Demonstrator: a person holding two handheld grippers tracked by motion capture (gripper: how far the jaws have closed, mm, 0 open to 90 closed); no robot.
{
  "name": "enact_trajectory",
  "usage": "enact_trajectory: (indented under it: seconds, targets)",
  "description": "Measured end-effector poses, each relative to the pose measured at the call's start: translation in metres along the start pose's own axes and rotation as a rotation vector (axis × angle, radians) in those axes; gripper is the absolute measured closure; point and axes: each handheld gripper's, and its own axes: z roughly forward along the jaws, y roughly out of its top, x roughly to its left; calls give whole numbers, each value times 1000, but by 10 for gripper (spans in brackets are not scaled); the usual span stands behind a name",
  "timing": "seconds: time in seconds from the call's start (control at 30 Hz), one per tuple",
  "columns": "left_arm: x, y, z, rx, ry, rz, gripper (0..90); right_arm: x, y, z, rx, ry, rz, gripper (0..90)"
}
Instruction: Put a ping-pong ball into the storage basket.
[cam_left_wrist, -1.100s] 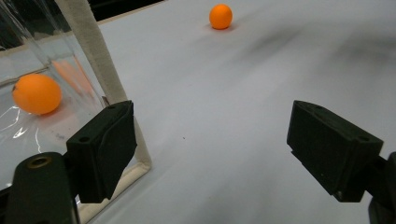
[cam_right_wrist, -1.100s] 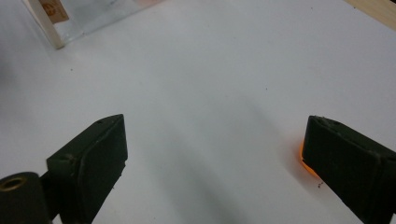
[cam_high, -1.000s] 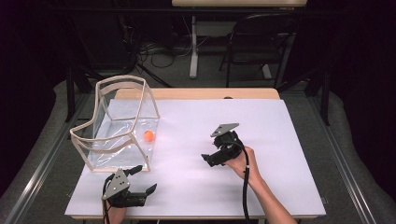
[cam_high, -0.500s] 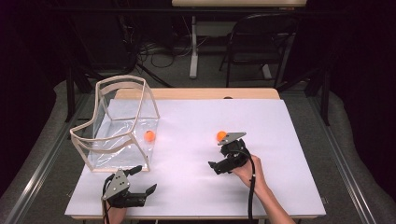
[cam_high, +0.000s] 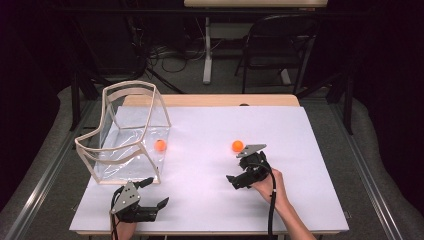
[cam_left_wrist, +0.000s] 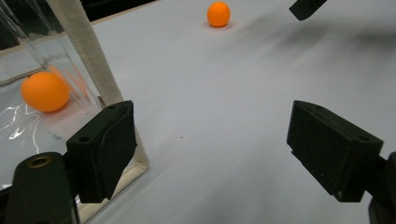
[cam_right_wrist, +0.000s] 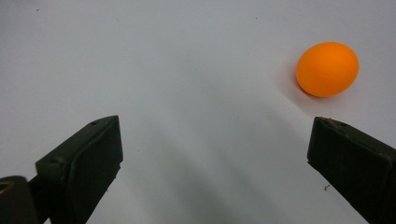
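Observation:
An orange ball (cam_high: 237, 145) lies on the white table just beyond my right gripper (cam_high: 235, 172). In the right gripper view that ball (cam_right_wrist: 327, 69) sits ahead and to the right of my right gripper (cam_right_wrist: 215, 154), whose jaws have just been opening and have nothing between them. A second orange ball (cam_high: 160, 145) rests inside the clear bin (cam_high: 130, 85), which lies on its side at the left. My left gripper (cam_high: 157, 191) stands open and empty near the front edge, just before the bin's framed corner (cam_left_wrist: 88, 56), with the bin's ball (cam_left_wrist: 45, 91) behind the clear wall.
White sheet (cam_high: 300, 200) covers the table, with a bare wooden strip at its far edge (cam_high: 210, 100). A chair (cam_high: 280, 45) and a table leg stand on the floor beyond. Open surface lies between the two grippers.
My right gripper has drawn back toward the near edge and sunk a little. The orange ball it hid now shows on the table. The left gripper has stayed put.

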Motion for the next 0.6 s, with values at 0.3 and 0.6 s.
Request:
enact_trajectory:
  seconds: [0.3, 0.6]
  targets:
    - [-1, -1, -2, 0, 10, -1, 157, -7, 1, -1, -4, -19, 0, 22]
    - [-1, 0, 1, 9, 6, 0, 158, -21, 2, -3, -11, -45, 17, 12]
